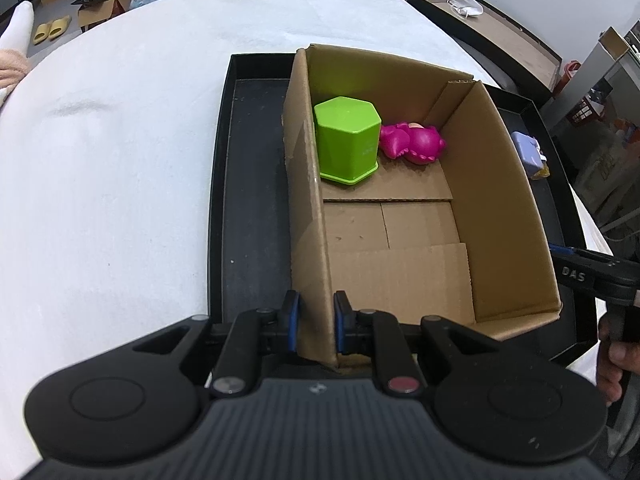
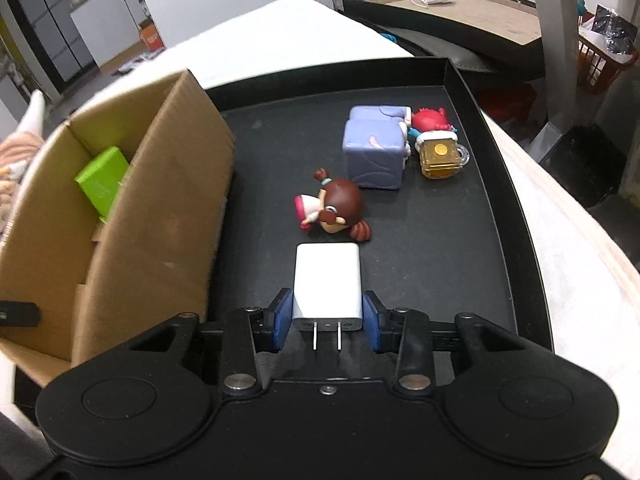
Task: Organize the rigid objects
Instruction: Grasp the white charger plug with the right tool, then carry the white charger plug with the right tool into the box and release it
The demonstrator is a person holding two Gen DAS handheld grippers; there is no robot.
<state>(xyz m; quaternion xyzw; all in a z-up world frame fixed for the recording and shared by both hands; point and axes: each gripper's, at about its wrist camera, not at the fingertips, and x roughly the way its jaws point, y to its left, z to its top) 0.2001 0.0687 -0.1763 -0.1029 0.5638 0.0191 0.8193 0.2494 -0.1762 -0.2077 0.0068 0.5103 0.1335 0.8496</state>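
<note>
Purple cube (image 1: 527, 152) half hidden behind box wall (image 1: 496, 200) (figurines unseen), green container (image 2: 102, 186) partly hidden

Count: 1 cardboard box (image 1: 500, 200), 1 black tray (image 2: 500, 200), 1 green cup (image 1: 346, 140), 1 pink toy (image 1: 416, 142), 1 white charger (image 2: 327, 280), 2 purple cubes (image 2: 376, 156), 2 figurines (image 2: 336, 208), 1 amber mug (image 2: 440, 158).

The place looked like a lived-in room used for recording, part home and part storeroom. A white padded surface (image 1: 120, 128) served as the worktop. On the far left floor lay yellow slippers (image 1: 50, 30) beside an open cardboard carton (image 1: 102, 4). Grey cabinet doors (image 2: 52, 36) lined the far wall, and an orange plastic basket (image 2: 600, 64) stood far right.
</note>
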